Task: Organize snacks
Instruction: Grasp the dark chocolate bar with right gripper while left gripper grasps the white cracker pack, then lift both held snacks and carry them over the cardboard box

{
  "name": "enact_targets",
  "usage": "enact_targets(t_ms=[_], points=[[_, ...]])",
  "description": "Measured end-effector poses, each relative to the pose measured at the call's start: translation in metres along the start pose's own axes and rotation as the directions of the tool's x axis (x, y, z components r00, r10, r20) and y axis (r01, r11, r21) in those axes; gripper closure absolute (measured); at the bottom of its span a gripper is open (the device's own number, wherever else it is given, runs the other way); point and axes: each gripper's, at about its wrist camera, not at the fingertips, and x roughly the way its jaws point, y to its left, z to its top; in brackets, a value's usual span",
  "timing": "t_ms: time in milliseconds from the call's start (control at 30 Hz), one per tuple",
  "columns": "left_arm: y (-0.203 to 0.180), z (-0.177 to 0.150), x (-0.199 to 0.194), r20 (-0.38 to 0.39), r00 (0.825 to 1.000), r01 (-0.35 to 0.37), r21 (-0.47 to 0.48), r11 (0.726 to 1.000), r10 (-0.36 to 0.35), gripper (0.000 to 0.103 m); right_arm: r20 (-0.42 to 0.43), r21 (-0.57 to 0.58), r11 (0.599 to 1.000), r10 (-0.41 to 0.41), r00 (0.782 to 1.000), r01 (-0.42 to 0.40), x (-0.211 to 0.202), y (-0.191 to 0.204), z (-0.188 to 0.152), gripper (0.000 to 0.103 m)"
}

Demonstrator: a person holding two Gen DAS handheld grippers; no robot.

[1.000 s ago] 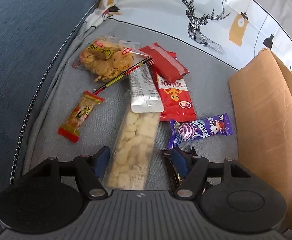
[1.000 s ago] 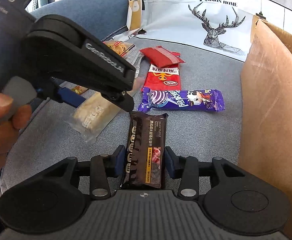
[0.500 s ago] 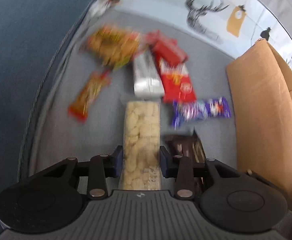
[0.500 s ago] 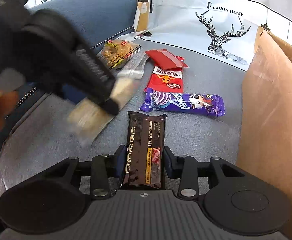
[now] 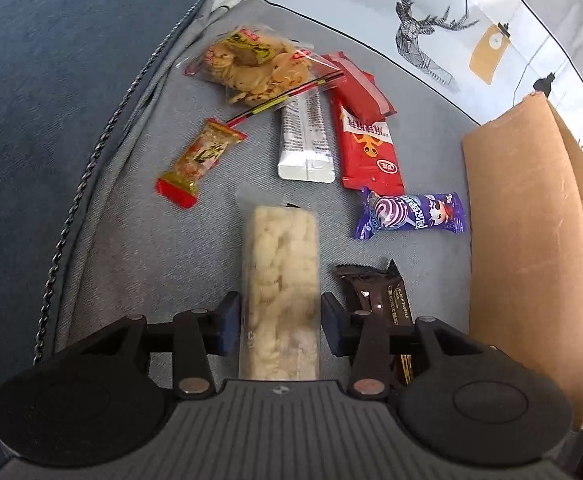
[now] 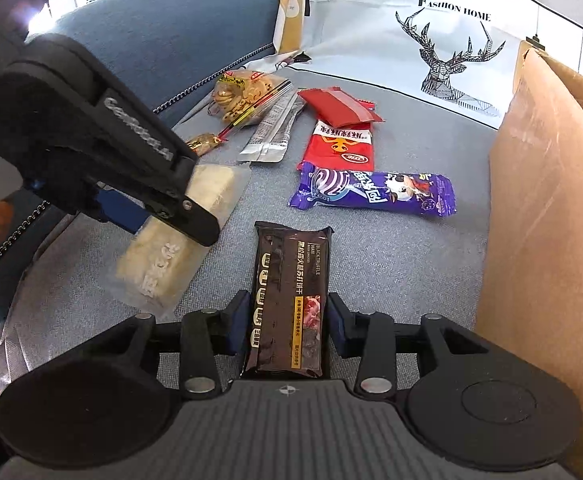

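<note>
Several snack packets lie on a grey cushion [image 5: 131, 248]. My left gripper [image 5: 281, 316] has a clear packet of pale crackers [image 5: 279, 256] between its blue pads; the pads touch both long sides while the jaws are opening slightly. From the right wrist view the same packet [image 6: 159, 272] hangs tilted under the left gripper's black fingers [image 6: 195, 220]. My right gripper [image 6: 287, 320] is shut on a dark brown biscuit packet [image 6: 287, 280], which also shows in the left wrist view [image 5: 375, 292]. A cardboard box [image 6: 551, 200] stands at the right.
Loose on the cushion are a purple candy packet [image 5: 409, 216], a red packet [image 5: 371, 148] under a smaller red one [image 5: 355, 84], a white pack [image 5: 305, 140], a clear cookie bag [image 5: 251, 64] and a small orange candy [image 5: 199, 160]. A deer-print cushion [image 6: 451, 48] lies behind. Blue upholstery [image 5: 31, 100] lies left.
The left jaws narrowed from wide apart onto the cracker packet and drew it back, clear of the white pack. The right gripper kept its hold on the dark packet and hardly moved.
</note>
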Motion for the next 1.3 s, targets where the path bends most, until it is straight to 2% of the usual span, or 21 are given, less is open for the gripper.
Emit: enact_targets(t_ms=[500, 967, 1100, 1300], points=[[-0.007, -0.001, 0.003, 0.006, 1.0, -0.014, 0.045, 0.999, 0.014, 0.055, 0.008, -0.009, 1.0, -0.002, 1.0, 0.002, 0.0, -0.001, 0.0, 0.062], [-0.007, -0.002, 0.003, 0.01, 1.0, -0.023, 0.059, 0.998, 0.022, 0.06, 0.021, -0.021, 1.0, -0.014, 1.0, 0.015, -0.003, 0.0, -0.004, 0.062], [-0.007, -0.002, -0.001, 0.027, 1.0, 0.001, 0.058, 0.998, -0.003, 0.061, 0.053, -0.026, 1.0, -0.01, 0.999, 0.012, -0.009, 0.002, -0.004, 0.062], [-0.009, -0.006, -0.022, 0.111, 0.991, 0.066, 0.031, 0.997, -0.069, 0.061, 0.14, -0.031, 0.999, -0.014, 0.99, 0.019, -0.032, 0.005, -0.005, 0.062]])
